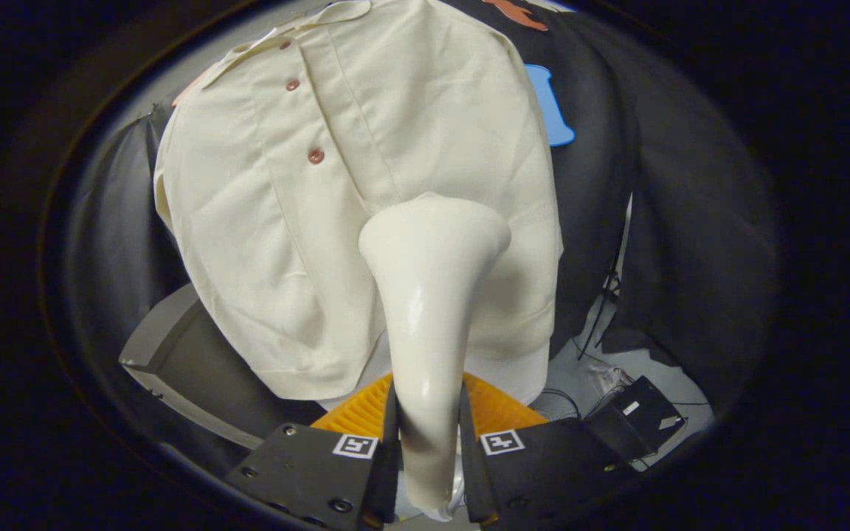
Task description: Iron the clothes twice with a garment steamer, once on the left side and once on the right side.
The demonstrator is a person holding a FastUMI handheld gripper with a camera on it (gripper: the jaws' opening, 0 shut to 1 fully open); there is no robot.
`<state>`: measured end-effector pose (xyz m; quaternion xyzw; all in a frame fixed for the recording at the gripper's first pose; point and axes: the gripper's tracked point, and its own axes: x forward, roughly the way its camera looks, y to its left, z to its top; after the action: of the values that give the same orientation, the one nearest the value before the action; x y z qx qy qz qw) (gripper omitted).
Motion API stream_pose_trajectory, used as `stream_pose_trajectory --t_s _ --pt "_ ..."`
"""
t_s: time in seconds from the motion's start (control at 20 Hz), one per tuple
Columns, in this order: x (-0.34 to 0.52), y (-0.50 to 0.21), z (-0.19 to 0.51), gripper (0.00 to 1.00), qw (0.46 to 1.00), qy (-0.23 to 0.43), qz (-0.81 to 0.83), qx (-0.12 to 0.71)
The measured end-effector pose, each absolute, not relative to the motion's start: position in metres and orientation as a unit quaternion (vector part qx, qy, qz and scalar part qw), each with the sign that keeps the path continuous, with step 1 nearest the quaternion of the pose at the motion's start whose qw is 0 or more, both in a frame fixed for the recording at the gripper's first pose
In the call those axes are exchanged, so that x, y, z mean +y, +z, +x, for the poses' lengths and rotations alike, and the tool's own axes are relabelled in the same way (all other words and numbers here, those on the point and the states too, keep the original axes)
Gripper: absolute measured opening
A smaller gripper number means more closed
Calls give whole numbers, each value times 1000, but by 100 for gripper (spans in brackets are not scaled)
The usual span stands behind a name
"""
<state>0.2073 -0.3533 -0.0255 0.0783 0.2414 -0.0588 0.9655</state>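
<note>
Gripping steamer (429,324) in tongs (429,450) | head against shirt (307,221) | cables (602,383) beyond

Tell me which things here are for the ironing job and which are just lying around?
For the job:
- garment steamer, head against the shirt
- cream button-up shirt
- claw, shut on the steamer's handle

Just lying about:
- small black box on the floor beyond the claw
- loose cables beside it
- grey panel under the shirt hem

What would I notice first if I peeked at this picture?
Probably the glossy cream garment steamer, held tight between the two fingers, its wide head against the cloth ahead. Behind it hangs a big cream shirt with reddish buttons down its front, on the side away from the steamer head.
</note>
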Motion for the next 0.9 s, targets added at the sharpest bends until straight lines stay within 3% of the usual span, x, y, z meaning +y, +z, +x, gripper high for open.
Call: stream_pose_trajectory --t_s 0.65,0.9 --pt "-354 -120 179 37 945 -69 120 295" --pt "-330 -87 152 37 955 -51 129 261"
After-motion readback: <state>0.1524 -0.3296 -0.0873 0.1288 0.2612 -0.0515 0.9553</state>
